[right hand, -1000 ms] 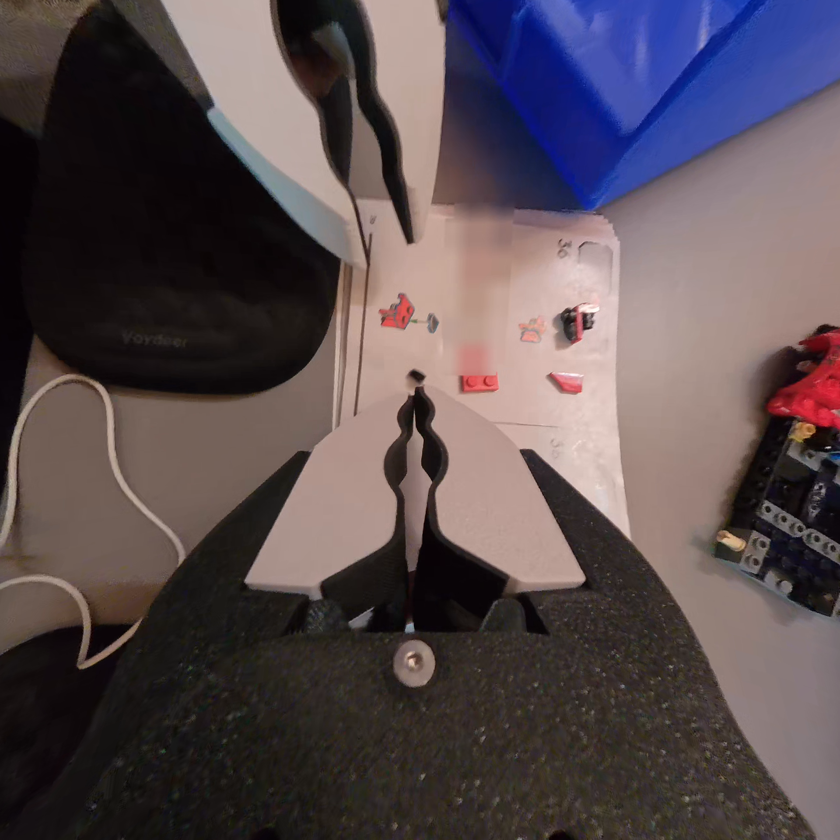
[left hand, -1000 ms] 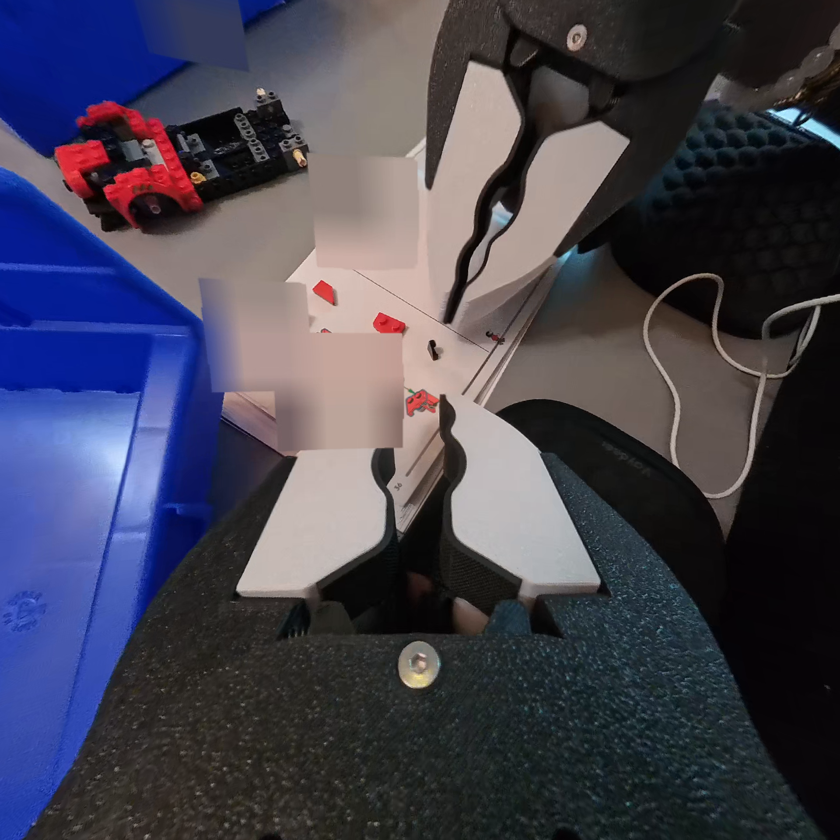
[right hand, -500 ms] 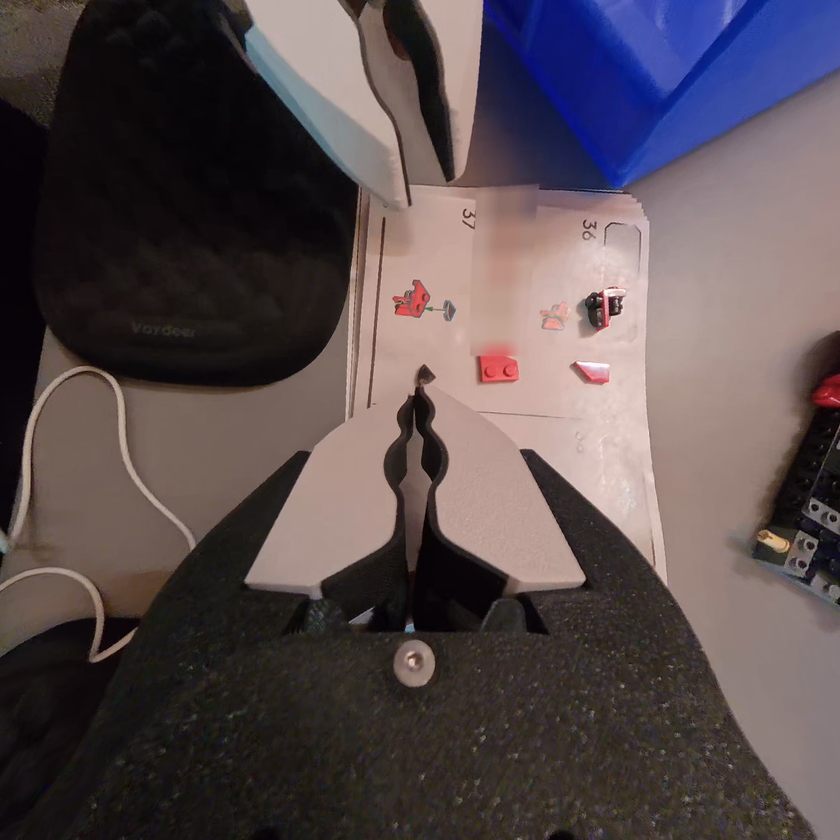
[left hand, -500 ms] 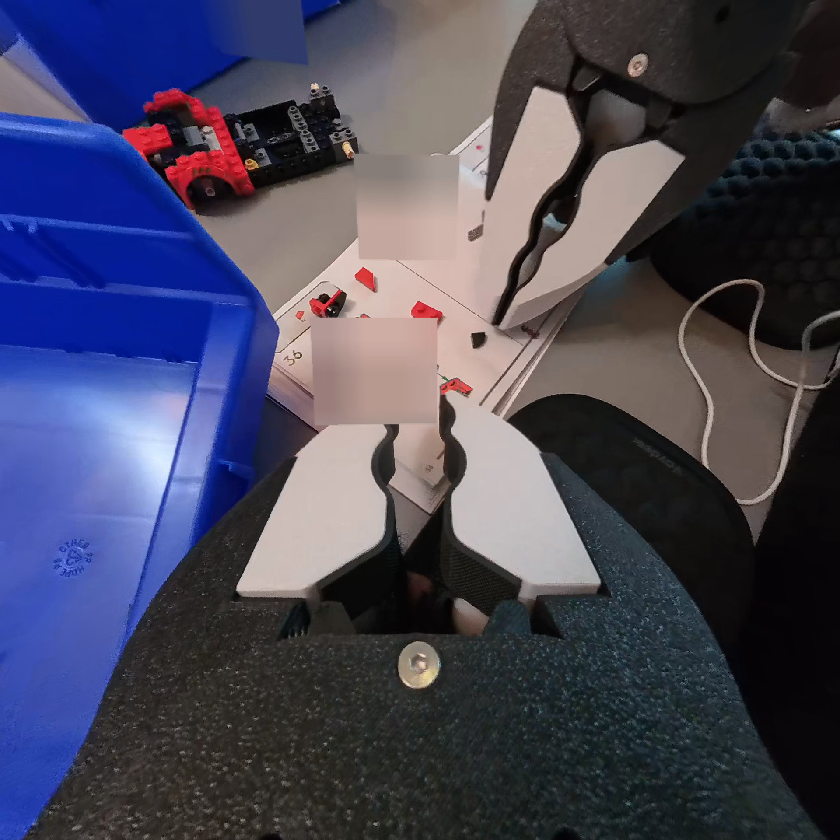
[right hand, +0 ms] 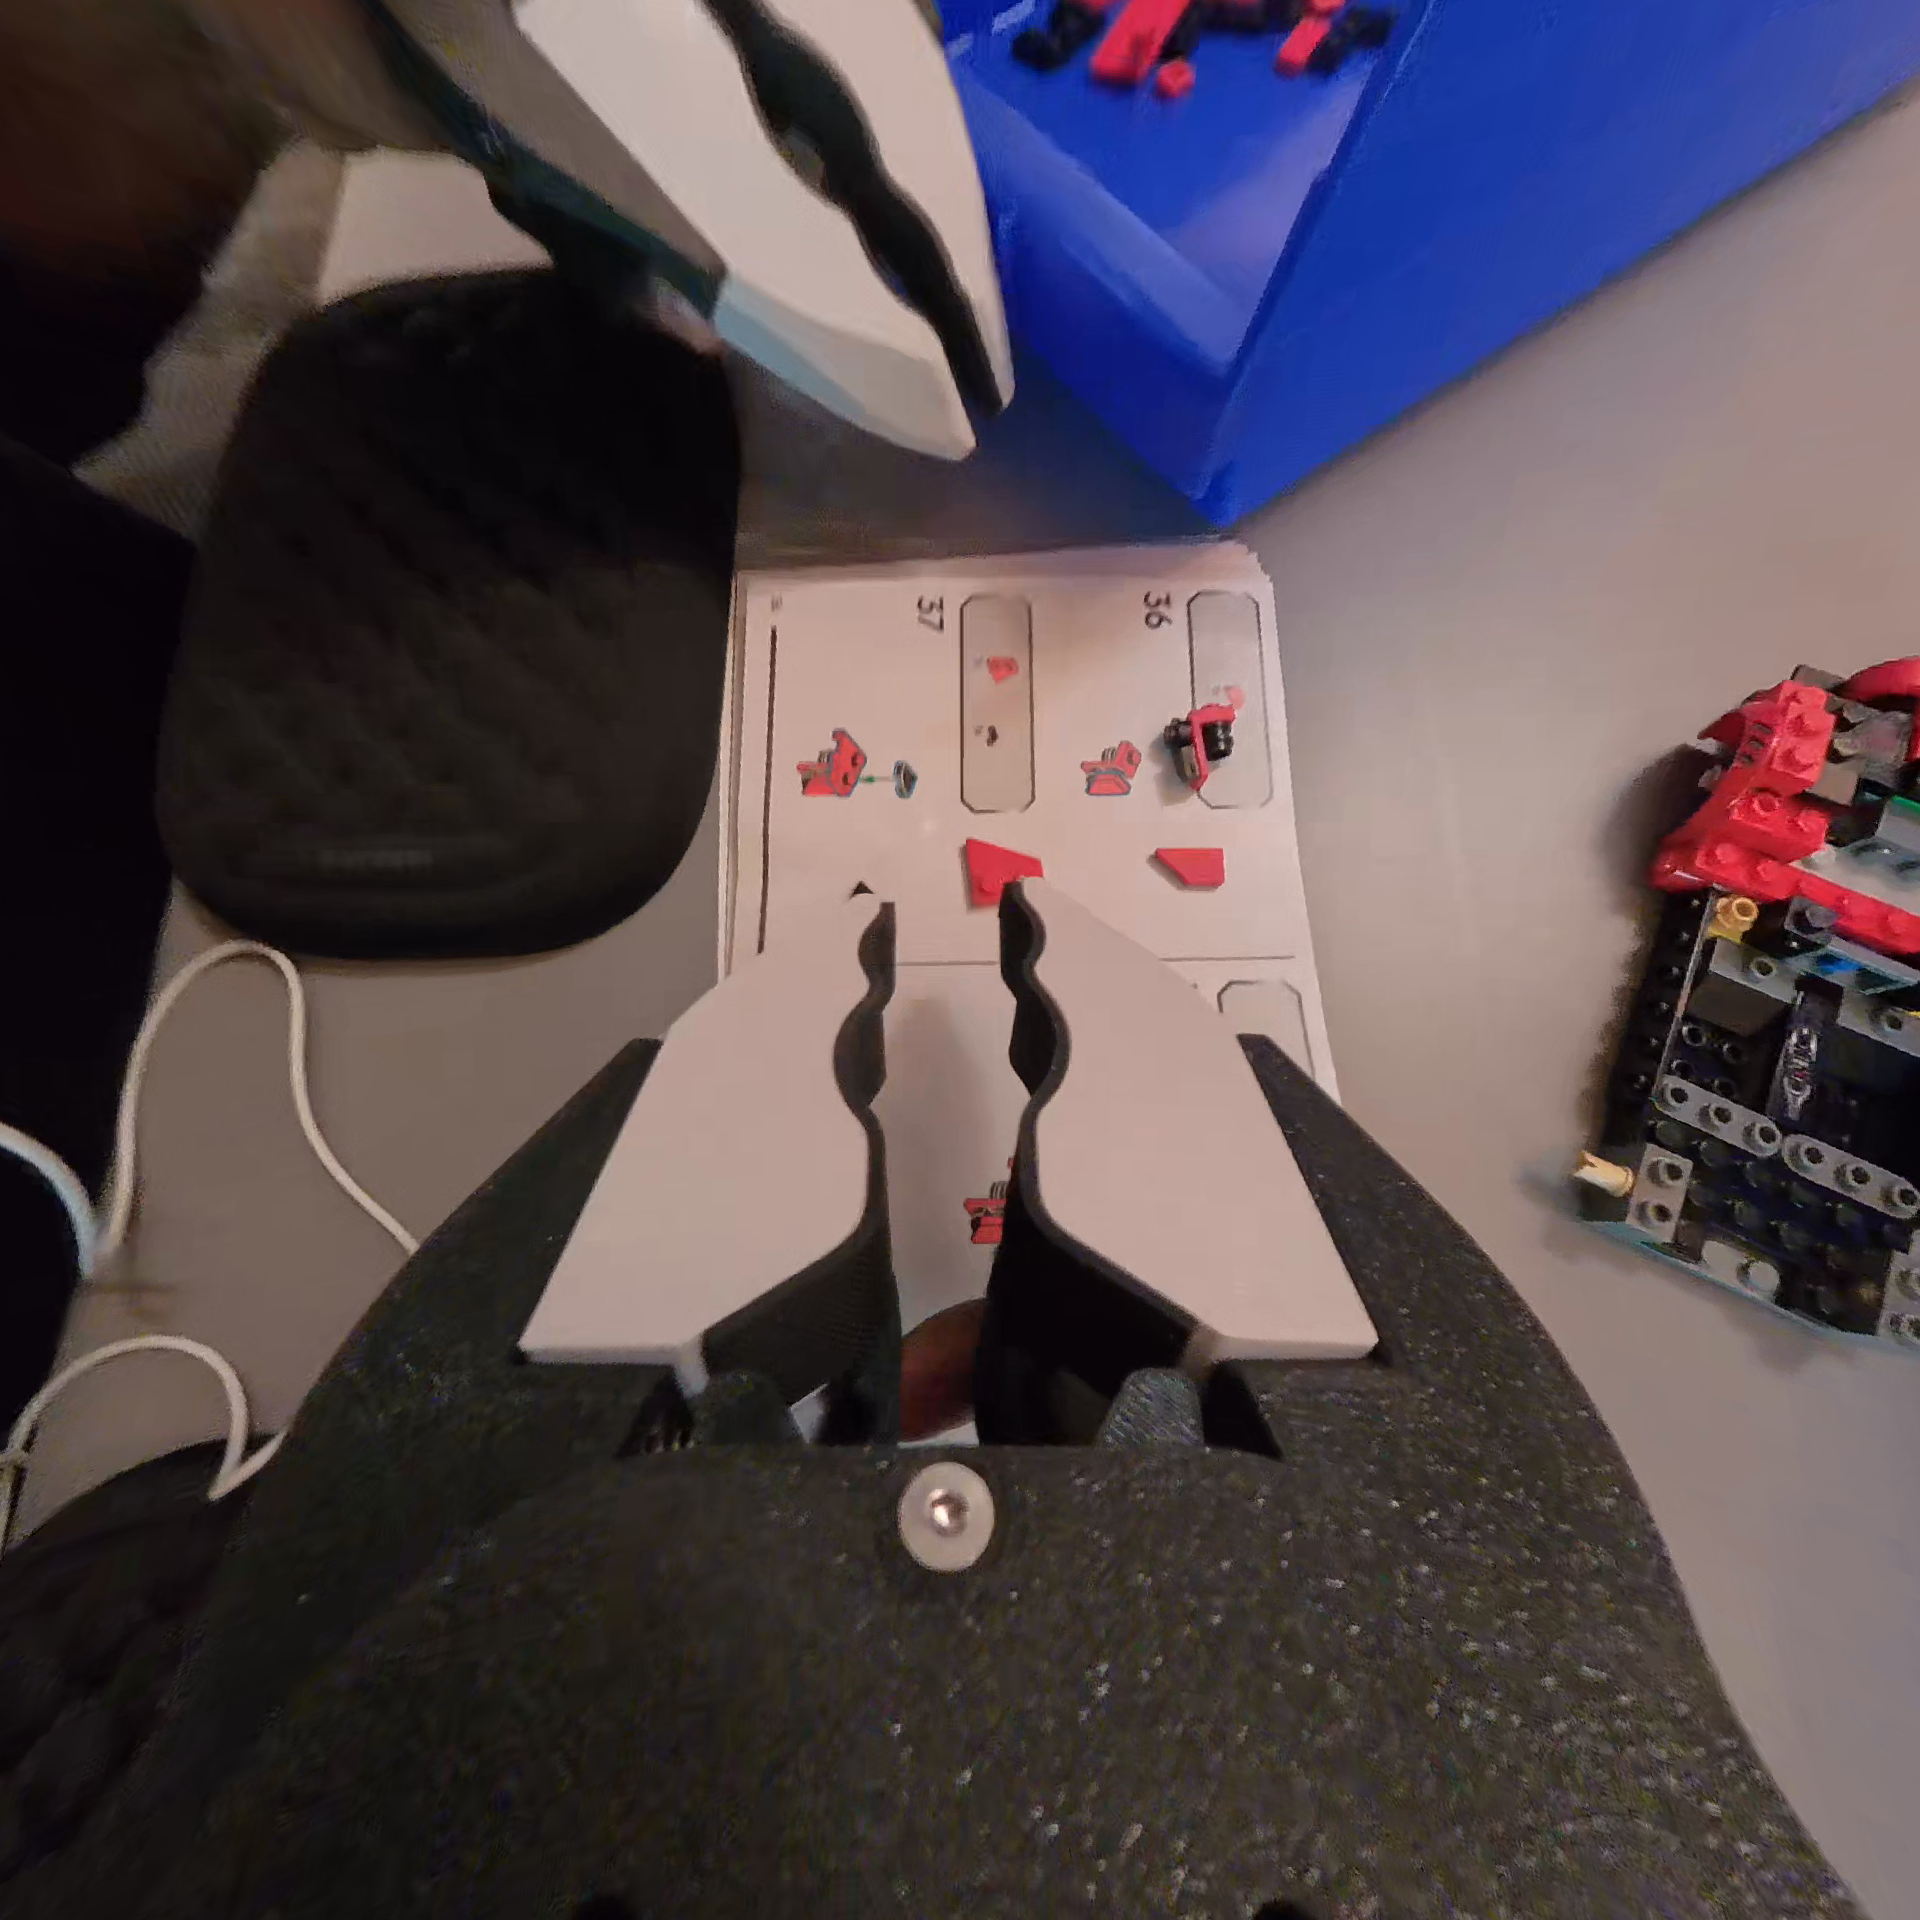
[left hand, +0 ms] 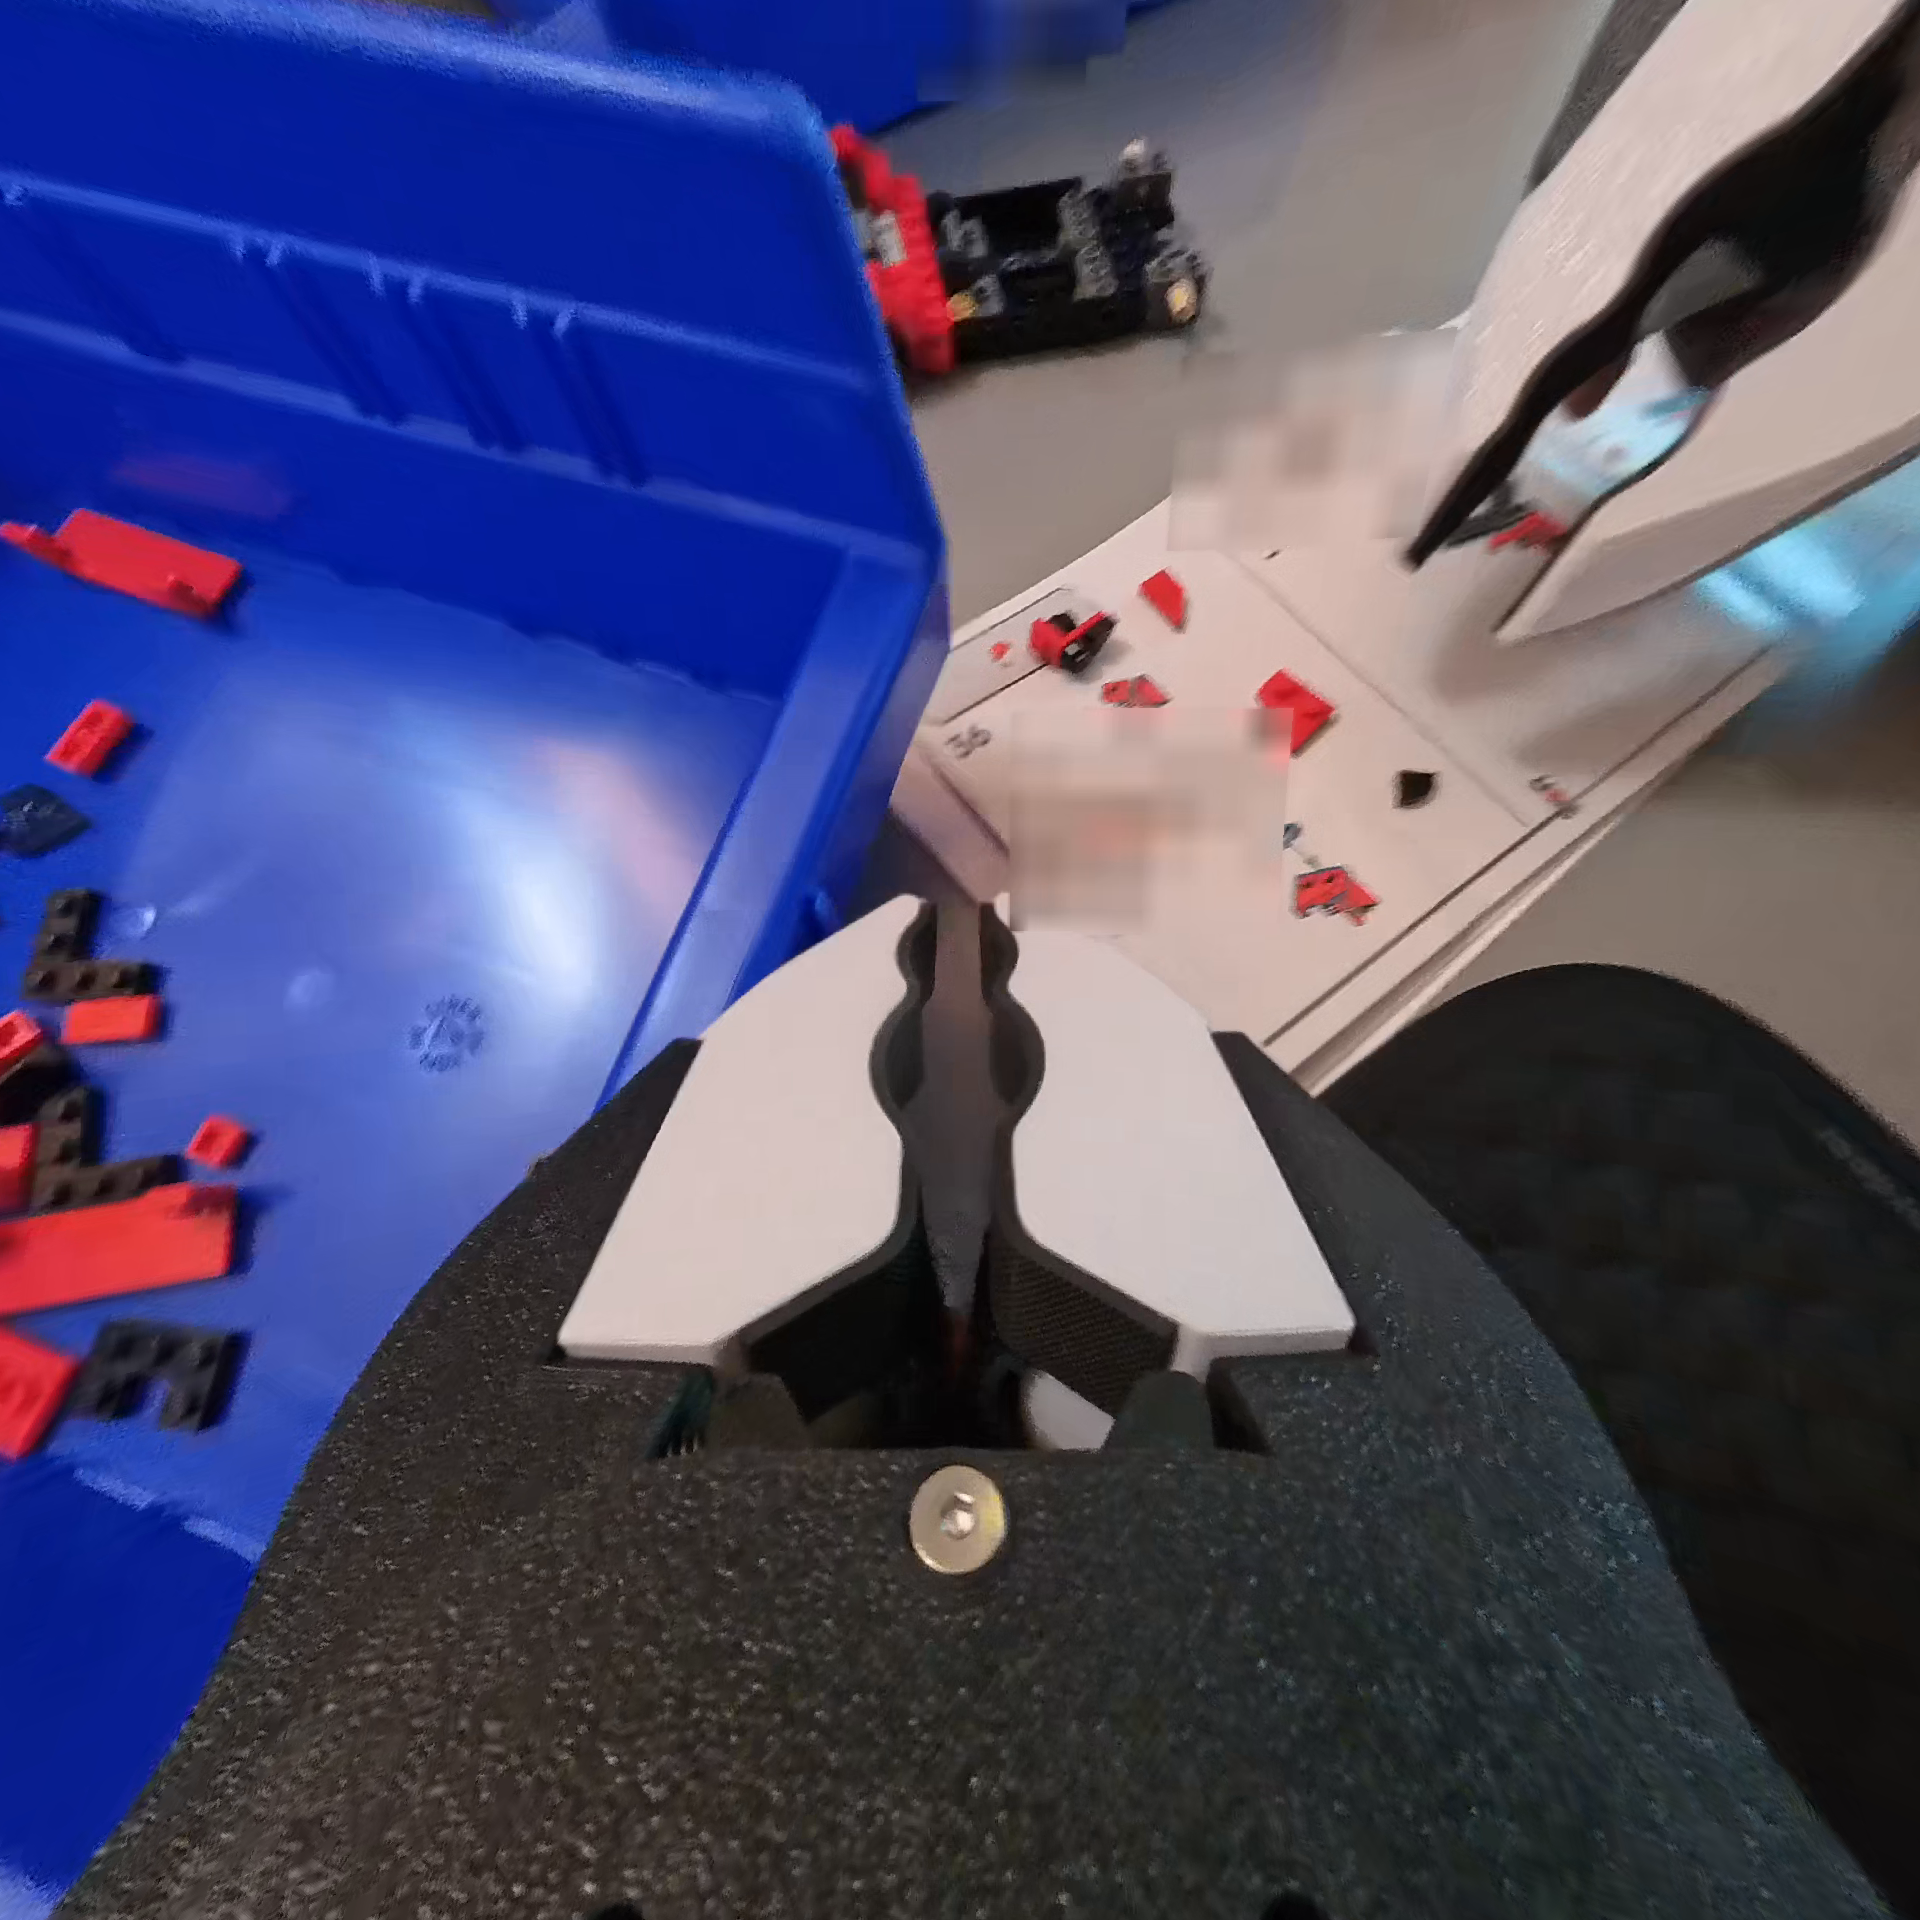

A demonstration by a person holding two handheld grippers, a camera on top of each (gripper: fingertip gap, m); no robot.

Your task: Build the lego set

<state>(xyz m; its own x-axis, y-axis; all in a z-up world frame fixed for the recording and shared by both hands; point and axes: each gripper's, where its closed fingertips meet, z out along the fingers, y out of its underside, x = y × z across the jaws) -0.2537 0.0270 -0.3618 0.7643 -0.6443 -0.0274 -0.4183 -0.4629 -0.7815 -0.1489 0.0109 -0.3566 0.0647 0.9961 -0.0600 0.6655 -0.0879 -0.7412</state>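
The right gripper (right hand: 943, 902) has spread its fingers since a moment ago, hovering over the white instruction booklet (right hand: 1049, 1039). Its tips flank a small black piece (right hand: 860, 890) and a red wedge plate (right hand: 997, 868). The left gripper (left hand: 958, 920) has swung toward the blue plastic bin (left hand: 582, 436), fingers nearly together and empty.

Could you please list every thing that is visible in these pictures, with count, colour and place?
Instruction booklet: one, white, open on the grey table.
Loose pieces on the booklet: a red wedge plate, a red sloped piece, a tiny black piece, a small red and black sub-assembly.
Lego car: one, part-built, red and black, on the table right of the booklet.
Blue bin: one, beyond the booklet, holding many red and black pieces.
Black pad: one, left of the booklet.
White cable: one, near the pad.
Left hand-held gripper: fingers nearly closed, empty.
Right hand-held gripper: open, tips over the booklet.
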